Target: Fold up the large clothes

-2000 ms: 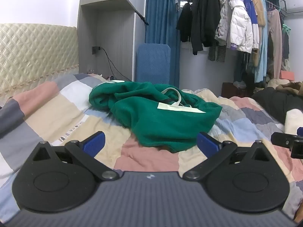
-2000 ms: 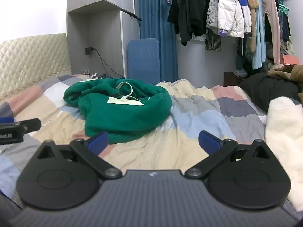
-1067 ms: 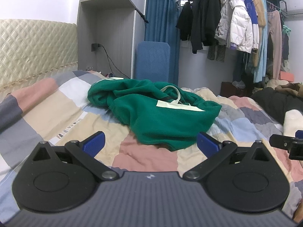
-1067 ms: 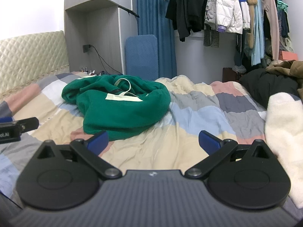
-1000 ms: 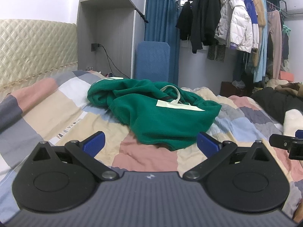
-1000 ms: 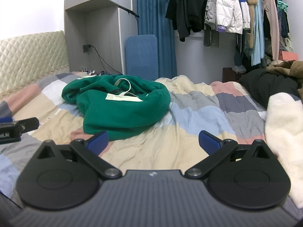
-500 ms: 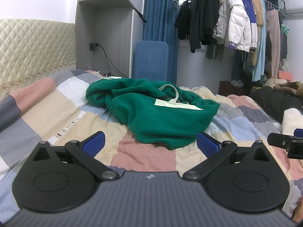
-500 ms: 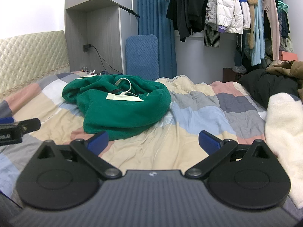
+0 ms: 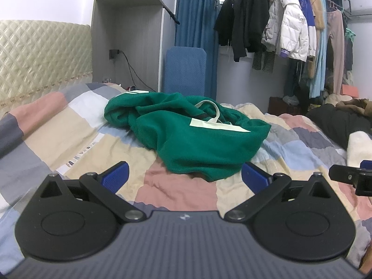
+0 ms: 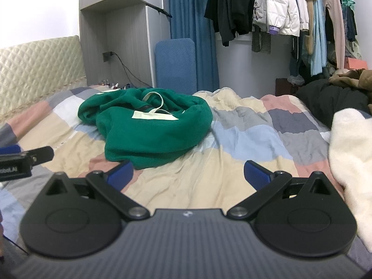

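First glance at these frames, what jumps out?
The crumpled green garment heaped mid-bed on the patchwork quilt, unfolded, cream patch on top. Both grippers, left and right, sit open and short of it. Behind the bed, a packed clothes rail fills the right wall.

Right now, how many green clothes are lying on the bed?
1. A crumpled green fleece garment with a cream patch lies in the middle of the patchwork bedcover, ahead of both open grippers. Any others hidden underneath would not show.

Green garment [image 9: 190,137] lies crumpled, unfolded, on the patchwork quilt [image 9: 69,139].
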`<state>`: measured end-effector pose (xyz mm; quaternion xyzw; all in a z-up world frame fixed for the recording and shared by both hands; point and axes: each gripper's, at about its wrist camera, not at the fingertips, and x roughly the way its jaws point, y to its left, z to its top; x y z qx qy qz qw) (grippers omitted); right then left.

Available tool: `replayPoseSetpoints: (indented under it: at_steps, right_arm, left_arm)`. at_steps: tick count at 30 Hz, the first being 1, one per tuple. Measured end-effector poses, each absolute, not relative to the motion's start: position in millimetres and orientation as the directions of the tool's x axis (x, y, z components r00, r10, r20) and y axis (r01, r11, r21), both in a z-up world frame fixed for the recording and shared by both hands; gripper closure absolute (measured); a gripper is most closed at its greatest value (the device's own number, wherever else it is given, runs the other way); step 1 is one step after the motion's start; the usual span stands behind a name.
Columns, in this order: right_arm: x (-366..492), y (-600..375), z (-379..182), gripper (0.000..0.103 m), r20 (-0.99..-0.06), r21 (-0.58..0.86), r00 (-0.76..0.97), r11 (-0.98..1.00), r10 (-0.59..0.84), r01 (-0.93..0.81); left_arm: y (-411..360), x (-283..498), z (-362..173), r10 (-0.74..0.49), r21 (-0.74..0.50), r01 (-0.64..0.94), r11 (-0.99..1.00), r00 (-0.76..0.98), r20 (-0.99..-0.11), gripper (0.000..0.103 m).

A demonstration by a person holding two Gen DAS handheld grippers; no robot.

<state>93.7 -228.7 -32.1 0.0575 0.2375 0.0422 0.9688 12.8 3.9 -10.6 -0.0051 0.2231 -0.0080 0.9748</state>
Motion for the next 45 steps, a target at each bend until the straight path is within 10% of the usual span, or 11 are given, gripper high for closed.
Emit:
replayPoseSetpoints:
  at_steps: [21, 45]
  right_arm:
    - [186.1, -219.6, 20.5, 0.000, -0.394, 0.116, 0.907, 0.987, 0.150, -0.113]
    - [421.2, -250.2, -109.9, 0.005, -0.634, 0.337, 0.752, 0.940, 0.180, 0.059]
  left_arm:
    - [22.2, 145.7, 45.9, 0.014, 0.054, 0.010, 0.998, 0.902, -0.431, 0.000]
    - [189.7, 524.4, -55.5, -0.315, -0.600, -0.055, 0.798, 0.810, -0.494, 0.000]
